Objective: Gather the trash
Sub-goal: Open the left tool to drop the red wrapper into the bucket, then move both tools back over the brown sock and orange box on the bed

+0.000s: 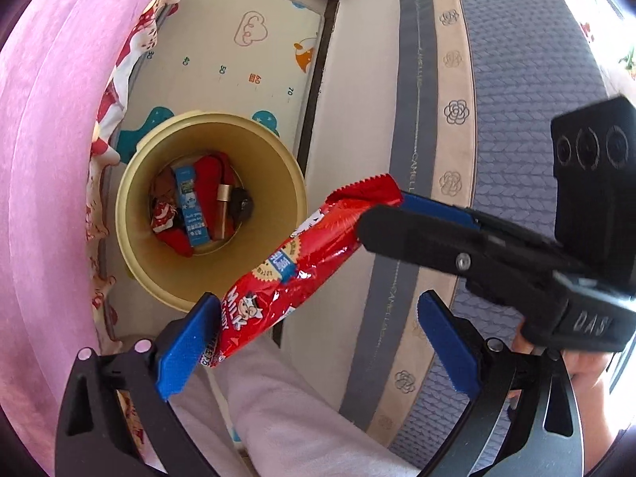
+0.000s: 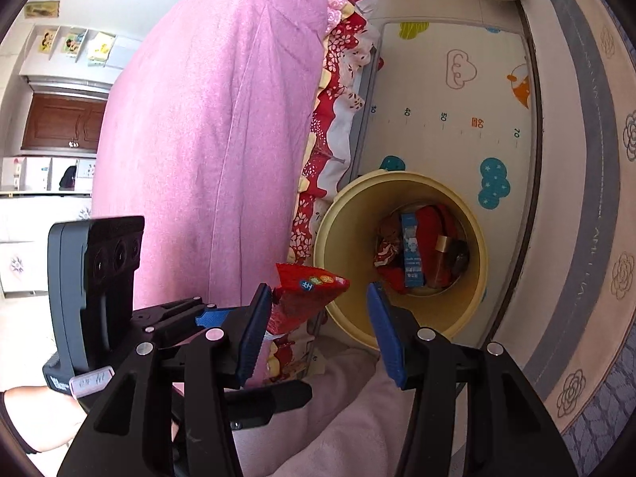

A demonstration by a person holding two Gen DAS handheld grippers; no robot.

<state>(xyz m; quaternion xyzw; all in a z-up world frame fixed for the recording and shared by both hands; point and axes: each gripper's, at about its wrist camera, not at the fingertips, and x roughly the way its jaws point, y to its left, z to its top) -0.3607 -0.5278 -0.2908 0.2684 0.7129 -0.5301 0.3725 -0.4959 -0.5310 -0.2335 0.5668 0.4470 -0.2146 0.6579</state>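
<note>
Left gripper [image 1: 318, 346] spread wide, candy bag [image 1: 286, 278] beside its left pad — right gripper [image 1: 387, 208] pinches its top end.

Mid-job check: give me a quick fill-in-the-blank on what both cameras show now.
1. The candy bag is mostly ___.
2. The bin has ___ walls.
3. Beside the bin hangs a ___ blanket.
4. On the left gripper, the jaws stand ___.
Missing: red; yellow; pink; open

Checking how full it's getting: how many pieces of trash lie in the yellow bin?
5: a crumpled wrapper at left, a blue carton beside it, a red bag behind, a gold-capped tube, and a black lump at right. More may be hidden underneath.
</note>
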